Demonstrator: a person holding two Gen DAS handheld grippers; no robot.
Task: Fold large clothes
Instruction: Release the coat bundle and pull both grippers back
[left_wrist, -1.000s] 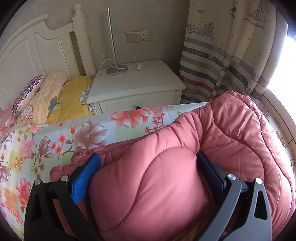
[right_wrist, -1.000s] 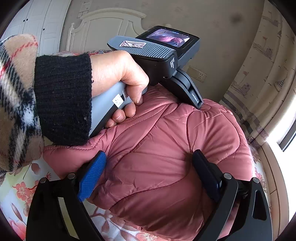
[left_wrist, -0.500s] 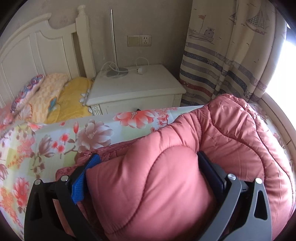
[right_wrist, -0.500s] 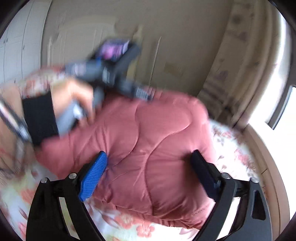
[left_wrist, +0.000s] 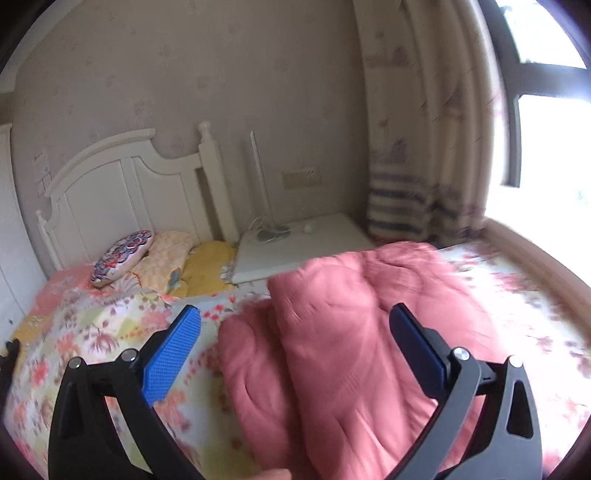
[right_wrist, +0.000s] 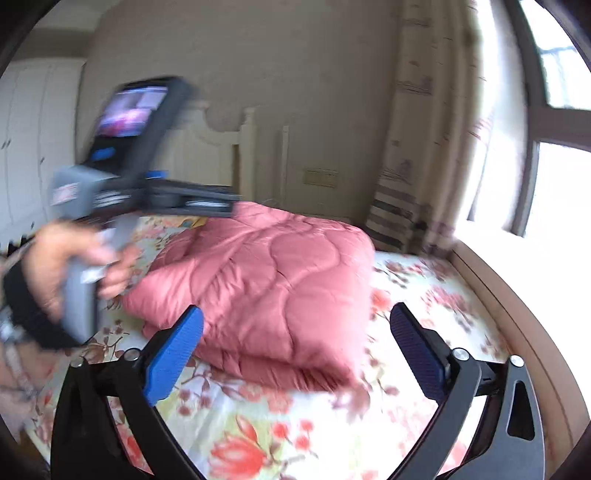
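A pink quilted padded coat (left_wrist: 354, 332) lies folded in a thick bundle on the floral bed sheet (left_wrist: 92, 332); it also shows in the right wrist view (right_wrist: 266, 288). My left gripper (left_wrist: 295, 336) is open and raised above the coat's near end, holding nothing. My right gripper (right_wrist: 295, 332) is open and empty, held back from the bundle's near edge. The left gripper's body and the hand holding it (right_wrist: 122, 192) show blurred at the left of the right wrist view.
A white headboard (left_wrist: 110, 206) and pillows (left_wrist: 147, 258) are at the far left. A white nightstand (left_wrist: 303, 247) with a lamp stands behind the coat. Striped curtains (left_wrist: 413, 199) and a bright window are on the right. The bed's wooden edge (right_wrist: 524, 325) runs along the right.
Both grippers have lifted up and back off the coat. The bundle that filled the space between their fingers now lies free on the bed. Both views are motion blurred.
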